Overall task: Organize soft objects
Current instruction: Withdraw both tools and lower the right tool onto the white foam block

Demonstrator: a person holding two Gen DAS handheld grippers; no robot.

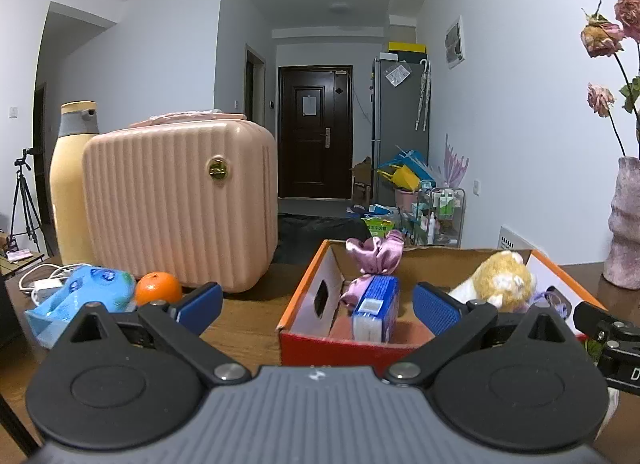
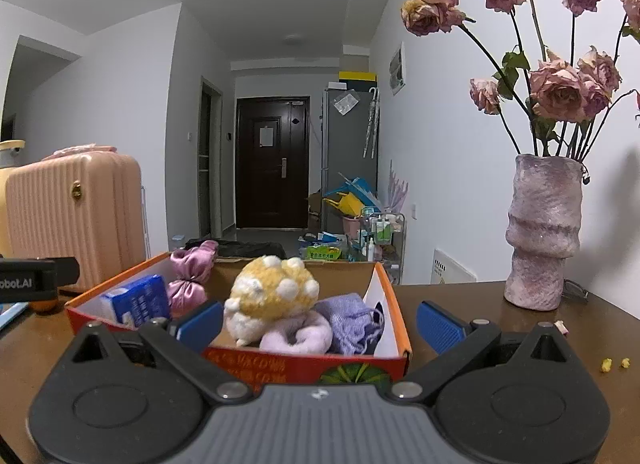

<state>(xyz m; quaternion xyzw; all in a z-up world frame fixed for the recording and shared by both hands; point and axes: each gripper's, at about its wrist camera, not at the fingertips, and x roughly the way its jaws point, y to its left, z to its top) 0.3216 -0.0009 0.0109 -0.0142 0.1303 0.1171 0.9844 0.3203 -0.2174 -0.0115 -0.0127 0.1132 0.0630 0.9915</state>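
An orange cardboard box (image 1: 304,296) (image 2: 394,304) stands on the brown table. In it are a yellow and white plush toy (image 1: 500,280) (image 2: 272,292), a pink satin scrunchie (image 1: 376,256) (image 2: 192,268), a blue tissue pack (image 1: 378,308) (image 2: 136,302), a lilac plush ring (image 2: 296,336) and a purple cloth (image 2: 352,320). My left gripper (image 1: 318,308) is open and empty in front of the box. My right gripper (image 2: 320,322) is open and empty at the box's near wall. A blue soft bag (image 1: 84,292) lies left of the box.
A pink ribbed case (image 1: 180,203) (image 2: 76,219) and a yellow bottle (image 1: 74,183) stand at the left. An orange (image 1: 158,288) lies before the case, near a white charger cable (image 1: 44,284). A vase of dried roses (image 2: 544,232) (image 1: 624,223) stands at the right. Yellow crumbs (image 2: 614,364) lie on the table.
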